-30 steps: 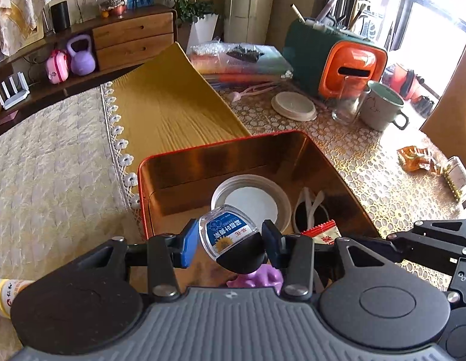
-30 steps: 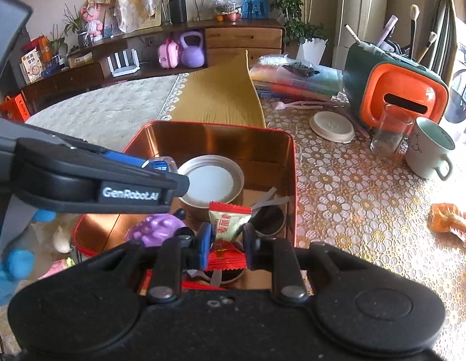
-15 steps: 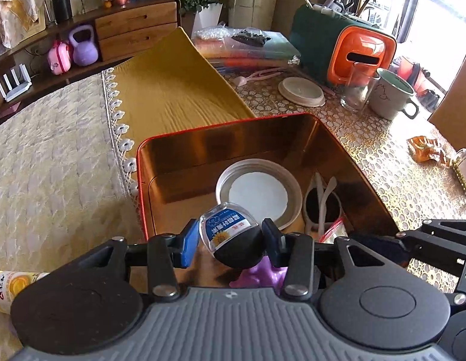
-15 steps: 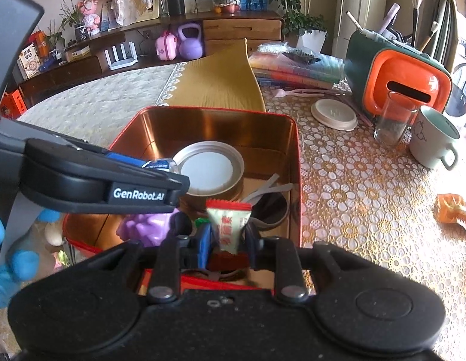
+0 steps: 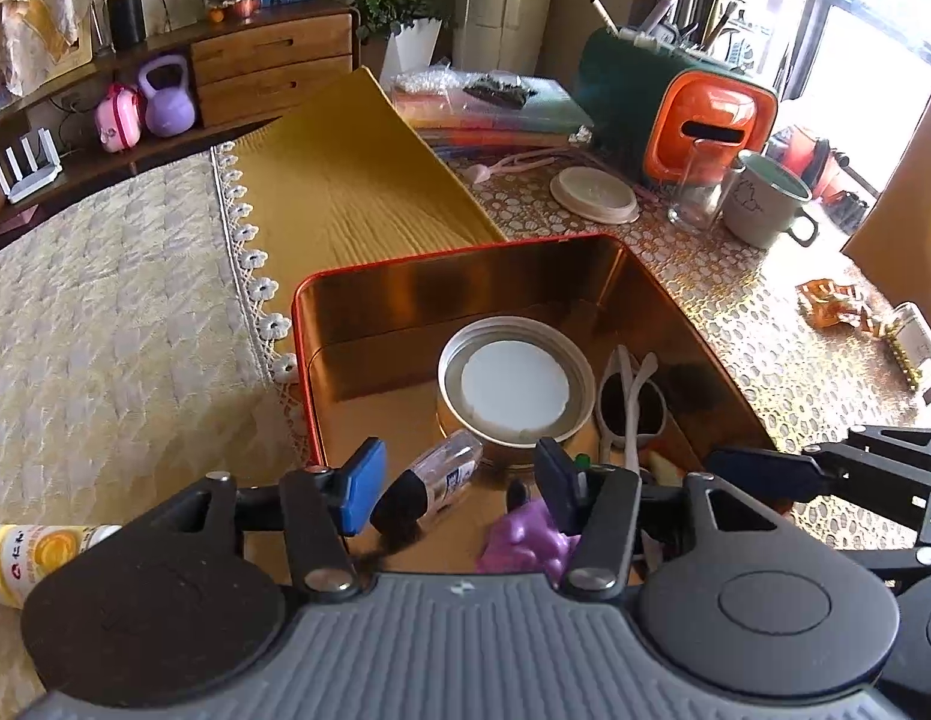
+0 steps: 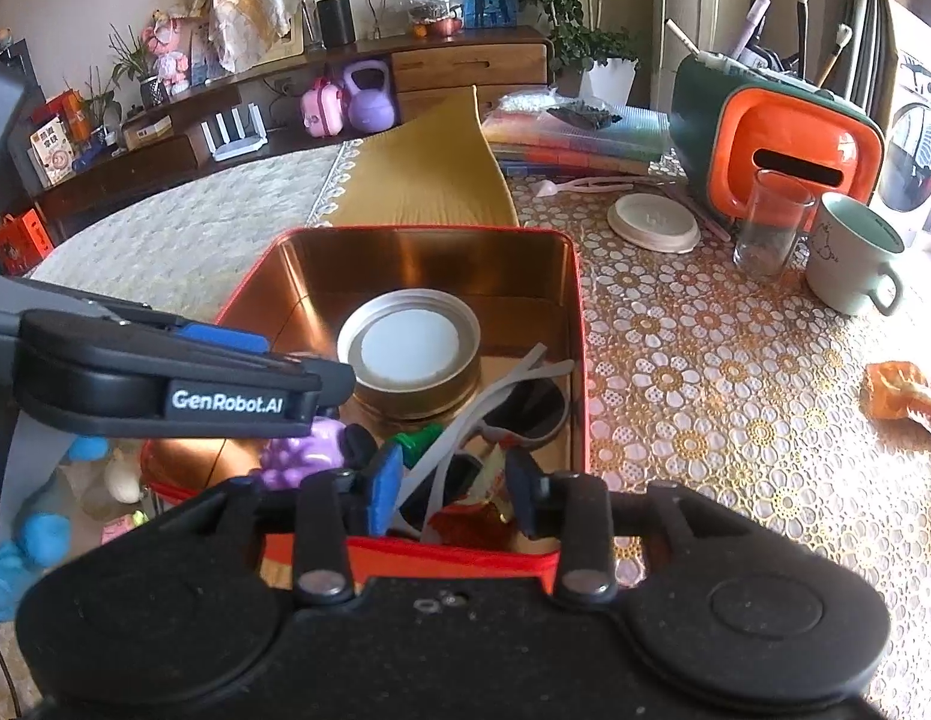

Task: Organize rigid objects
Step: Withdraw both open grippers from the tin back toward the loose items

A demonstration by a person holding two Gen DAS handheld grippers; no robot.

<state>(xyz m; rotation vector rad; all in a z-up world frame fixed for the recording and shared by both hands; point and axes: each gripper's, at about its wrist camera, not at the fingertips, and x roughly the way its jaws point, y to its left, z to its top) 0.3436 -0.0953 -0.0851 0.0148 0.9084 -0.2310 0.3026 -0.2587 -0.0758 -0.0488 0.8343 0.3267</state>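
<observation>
Meanwhile, left gripper (image 5: 453, 486) and right gripper (image 6: 450, 489) opening over red tin (image 5: 405, 258); small bottle (image 5: 432, 480) and snack packet (image 6: 486, 489) released inside; orange wrapper (image 6: 903, 393) remains on table.

"GenRobot.AI" stands in white on the left tongs (image 6: 321, 372), nothing else legible.

Open tin (image 5: 405, 276) on the worktop (image 6: 735, 420), both claws at its near edge

In the tin, the round lid (image 5: 516, 387) lies mid-floor, sunglasses (image 5: 630, 408) to its right, a small bottle (image 5: 432, 477) just before it and a grape-shaped toy (image 5: 525, 540) nearer still; the left claw (image 5: 459, 480), opening, stands over the bottle without touching it, and the right claw (image 6: 453, 486), opening, over a snack packet (image 6: 489, 480); behind the tin to the right stand a glass (image 6: 768, 228) and a mug (image 6: 855, 252)
</observation>
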